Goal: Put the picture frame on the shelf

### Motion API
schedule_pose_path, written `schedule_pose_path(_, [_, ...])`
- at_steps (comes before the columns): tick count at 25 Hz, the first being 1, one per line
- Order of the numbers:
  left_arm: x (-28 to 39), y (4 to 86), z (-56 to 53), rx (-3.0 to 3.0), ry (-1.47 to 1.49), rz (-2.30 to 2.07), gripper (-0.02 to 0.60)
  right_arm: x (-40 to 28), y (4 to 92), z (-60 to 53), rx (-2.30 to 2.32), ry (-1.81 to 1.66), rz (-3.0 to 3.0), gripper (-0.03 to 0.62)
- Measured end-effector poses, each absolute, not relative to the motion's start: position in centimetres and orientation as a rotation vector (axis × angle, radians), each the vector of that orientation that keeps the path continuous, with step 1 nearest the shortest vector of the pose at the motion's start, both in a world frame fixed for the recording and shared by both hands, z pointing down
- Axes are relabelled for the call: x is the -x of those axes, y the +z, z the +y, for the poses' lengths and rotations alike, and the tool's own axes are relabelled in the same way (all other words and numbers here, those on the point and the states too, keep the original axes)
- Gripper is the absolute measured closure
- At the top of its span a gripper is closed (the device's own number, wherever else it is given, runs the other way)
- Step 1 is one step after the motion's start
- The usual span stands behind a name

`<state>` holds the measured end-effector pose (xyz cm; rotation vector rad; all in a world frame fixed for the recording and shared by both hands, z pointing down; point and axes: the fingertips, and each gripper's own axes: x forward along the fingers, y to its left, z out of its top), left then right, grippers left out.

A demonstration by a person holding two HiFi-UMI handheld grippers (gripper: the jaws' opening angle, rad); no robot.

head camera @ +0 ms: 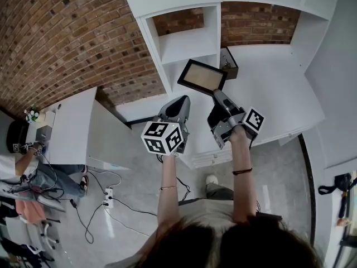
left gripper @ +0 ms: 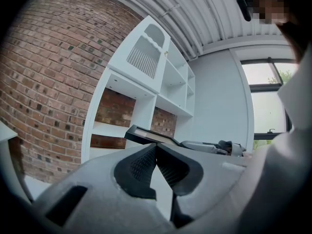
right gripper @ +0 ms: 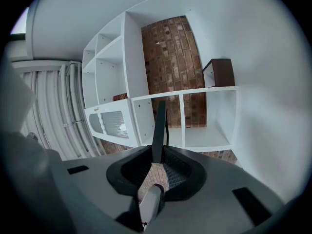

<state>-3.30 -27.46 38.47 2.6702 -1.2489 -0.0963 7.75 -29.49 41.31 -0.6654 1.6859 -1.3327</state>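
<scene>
Right gripper [head camera: 218, 96] clamps the picture frame [head camera: 202, 77] at its right edge, mid-picture. The frame's long axis runs left-right, face up, before the shelf [head camera: 187, 46] opening. Left gripper [head camera: 178, 104] jaws are closed together, empty.

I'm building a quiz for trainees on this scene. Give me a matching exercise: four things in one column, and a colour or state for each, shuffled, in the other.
1 picture frame
2 left gripper
3 brick wall
4 shelf

a white
b shut, empty
c red-brown
d clamped by the right gripper

Pairs: 1-d; 2-b; 3-c; 4-a
</scene>
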Motion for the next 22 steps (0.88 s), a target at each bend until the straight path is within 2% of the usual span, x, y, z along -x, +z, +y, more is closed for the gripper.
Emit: schedule_pose_path(22, [1.4,38.6,-34.0,-2.607,-0.112,-1.374,0.571,-9.0,41.0,-37.3,0.588,-1.4,1.76,0.523])
